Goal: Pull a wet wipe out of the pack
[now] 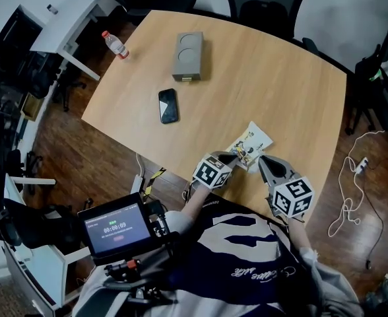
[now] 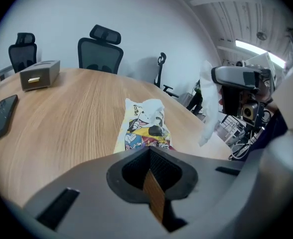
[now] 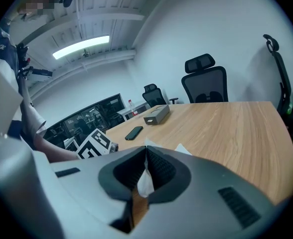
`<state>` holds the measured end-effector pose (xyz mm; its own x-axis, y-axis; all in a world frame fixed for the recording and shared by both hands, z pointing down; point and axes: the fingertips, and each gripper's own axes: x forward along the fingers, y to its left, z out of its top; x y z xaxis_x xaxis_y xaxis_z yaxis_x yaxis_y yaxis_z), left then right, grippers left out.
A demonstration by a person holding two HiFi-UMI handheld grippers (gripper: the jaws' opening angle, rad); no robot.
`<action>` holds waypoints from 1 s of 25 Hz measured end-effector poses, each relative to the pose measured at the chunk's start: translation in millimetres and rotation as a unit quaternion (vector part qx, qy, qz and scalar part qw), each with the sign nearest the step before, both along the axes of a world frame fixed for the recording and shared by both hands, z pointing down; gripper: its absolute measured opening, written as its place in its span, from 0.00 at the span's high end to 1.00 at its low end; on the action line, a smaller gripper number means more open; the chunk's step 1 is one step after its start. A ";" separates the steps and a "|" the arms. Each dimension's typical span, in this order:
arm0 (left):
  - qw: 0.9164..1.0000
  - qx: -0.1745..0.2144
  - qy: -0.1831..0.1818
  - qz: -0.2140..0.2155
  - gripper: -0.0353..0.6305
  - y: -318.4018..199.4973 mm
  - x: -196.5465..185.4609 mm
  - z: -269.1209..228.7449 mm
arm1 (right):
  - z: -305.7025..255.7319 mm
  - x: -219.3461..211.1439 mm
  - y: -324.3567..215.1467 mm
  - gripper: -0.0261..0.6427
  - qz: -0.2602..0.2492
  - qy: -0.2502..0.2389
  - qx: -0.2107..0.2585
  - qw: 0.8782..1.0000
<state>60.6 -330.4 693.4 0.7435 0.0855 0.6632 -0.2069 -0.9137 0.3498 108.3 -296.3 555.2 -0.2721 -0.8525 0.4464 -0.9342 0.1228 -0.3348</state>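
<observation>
Pack (image 2: 146, 123) of wet wipes lies flat on wooden table (image 2: 62, 128) at the person's edge, just ahead of left gripper (image 2: 149, 156), whose jaws are pressed together with nothing between. Right gripper (image 3: 145, 156) is held above the table, jaws clamped on white wet wipe (image 3: 145, 183), which hangs beside the pack.

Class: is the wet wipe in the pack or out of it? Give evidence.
Out. The wet wipe hangs in the air, clear of the pack, pinched in the right claw, whose jaws are shut on it.
</observation>
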 end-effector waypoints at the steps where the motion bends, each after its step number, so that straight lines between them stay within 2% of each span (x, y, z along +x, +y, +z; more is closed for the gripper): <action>1: 1.000 0.016 0.006 -0.002 0.94 0.4 -0.2 -1.6 | 0.3 2.1 3.7 0.95 0.000 -0.001 0.000 1.000; 3: 0.999 0.042 0.021 -0.015 0.94 2.5 -1.4 -4.4 | 1.2 5.6 11.5 0.95 -0.003 -0.003 0.000 1.000; 4: 0.998 0.043 0.030 -0.029 0.94 4.2 -2.8 -5.8 | 1.4 7.1 15.3 0.95 -0.006 -0.005 0.001 1.000; 7: 0.993 -0.010 0.064 -0.103 0.94 8.6 -10.8 -14.2 | -0.1 10.7 26.3 0.95 -0.017 -0.009 0.008 1.000; 10: 0.974 -0.053 0.103 -0.192 0.94 10.6 -25.3 -27.9 | 0.5 11.9 38.5 0.96 -0.035 -0.016 0.011 0.999; 14: 0.952 -0.043 0.139 -0.269 0.94 18.5 -47.2 -51.2 | 4.5 7.2 52.4 0.96 -0.069 -0.031 0.012 0.997; 16: 0.943 -0.034 0.148 -0.295 0.94 30.3 -58.6 -61.4 | 8.3 0.3 58.8 0.96 -0.088 -0.043 0.010 0.995; 18: 0.938 -0.027 0.150 -0.310 0.94 46.1 -69.0 -68.5 | 14.0 -7.8 63.7 0.96 -0.106 -0.056 0.006 0.993; 22: 0.937 -0.017 0.134 -0.323 0.94 76.2 -90.1 -73.2 | 24.7 -27.4 66.9 0.96 -0.140 -0.075 -0.004 0.987; 25: 0.932 -0.013 0.130 -0.338 0.94 91.8 -105.6 -75.1 | 27.1 -43.5 68.5 0.96 -0.161 -0.083 -0.005 0.984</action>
